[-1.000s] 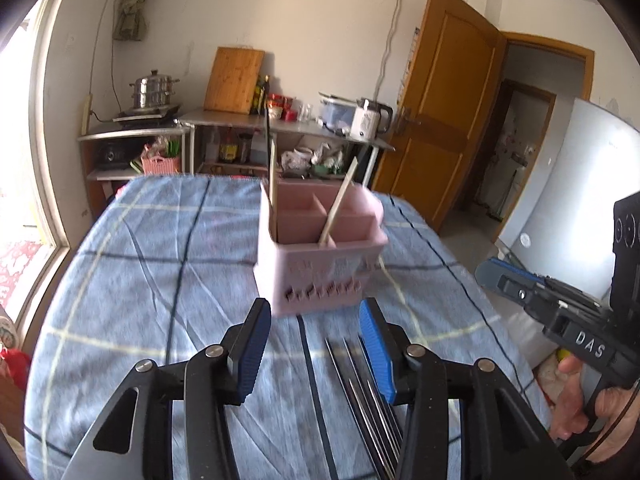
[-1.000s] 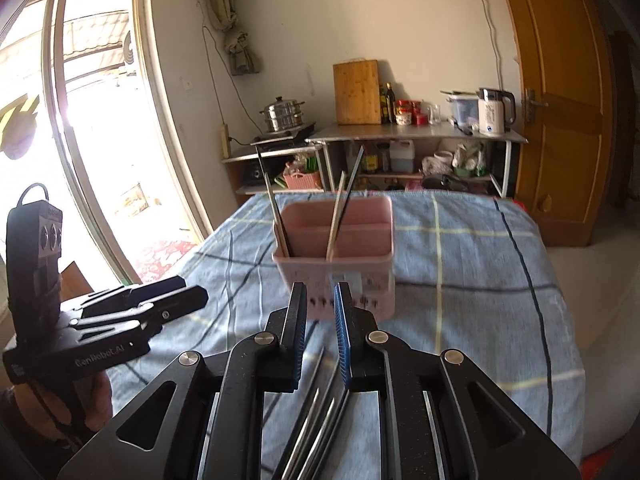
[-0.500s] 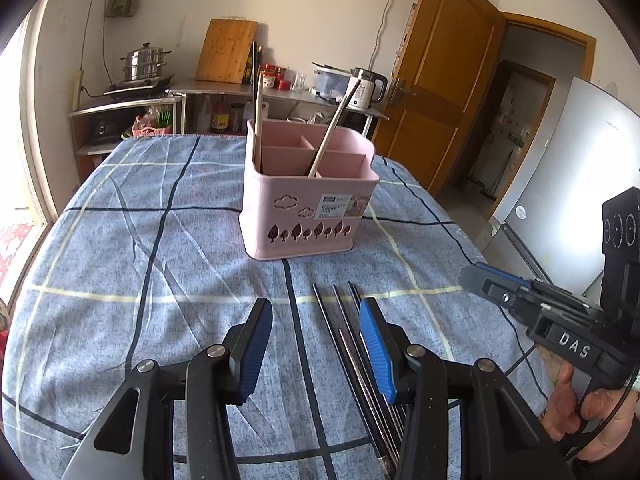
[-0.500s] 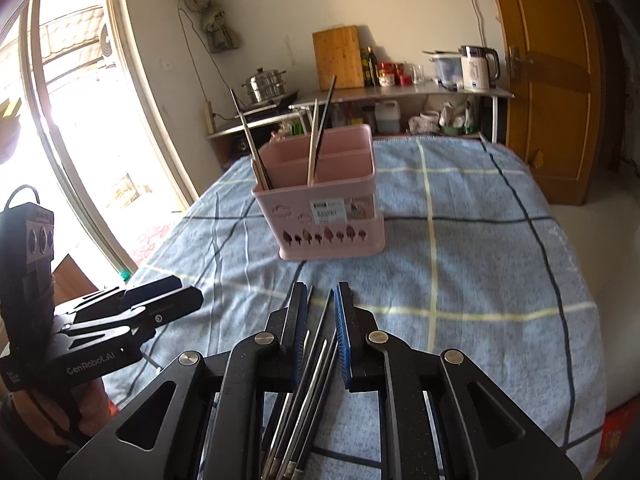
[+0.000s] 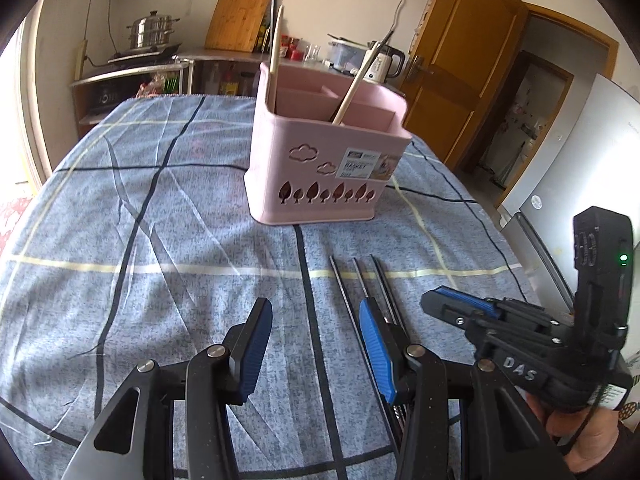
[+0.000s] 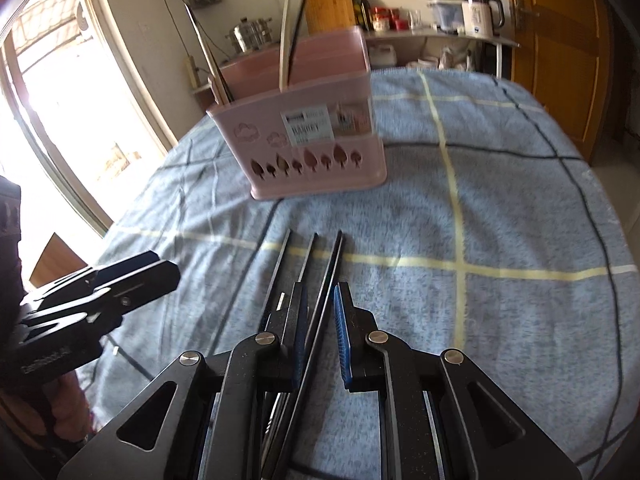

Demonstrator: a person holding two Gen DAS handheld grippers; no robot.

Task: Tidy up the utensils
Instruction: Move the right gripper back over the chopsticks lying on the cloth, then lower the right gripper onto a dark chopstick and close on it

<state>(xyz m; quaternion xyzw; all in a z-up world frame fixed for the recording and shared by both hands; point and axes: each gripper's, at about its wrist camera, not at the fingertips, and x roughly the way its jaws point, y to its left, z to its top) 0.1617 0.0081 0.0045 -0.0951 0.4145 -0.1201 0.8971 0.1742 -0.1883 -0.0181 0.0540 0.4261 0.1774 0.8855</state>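
Observation:
A pink utensil basket (image 5: 328, 152) stands on the blue checked tablecloth (image 5: 160, 216) and holds a few upright chopsticks (image 5: 352, 88). It also shows in the right wrist view (image 6: 316, 148). Several dark metal chopsticks (image 5: 360, 280) lie side by side in front of it; they also show in the right wrist view (image 6: 312, 264). My left gripper (image 5: 314, 334) is open and empty, just left of them. My right gripper (image 6: 320, 320) hangs low over them with narrow-set jaws around one chopstick (image 6: 326, 300), not clamped. It also shows in the left wrist view (image 5: 460, 300).
The table's right edge drops off toward a white fridge (image 5: 560, 184) and a wooden door (image 5: 460, 60). Behind the table stand a shelf with a steel pot (image 5: 154, 32), a cutting board (image 5: 238, 20) and a kettle (image 6: 480, 14). A bright window (image 6: 60, 120) is at the left.
Both grippers have dropped lower and closer to the table. The right gripper's jaws now straddle one of the lying chopsticks. The basket and chopsticks have not moved.

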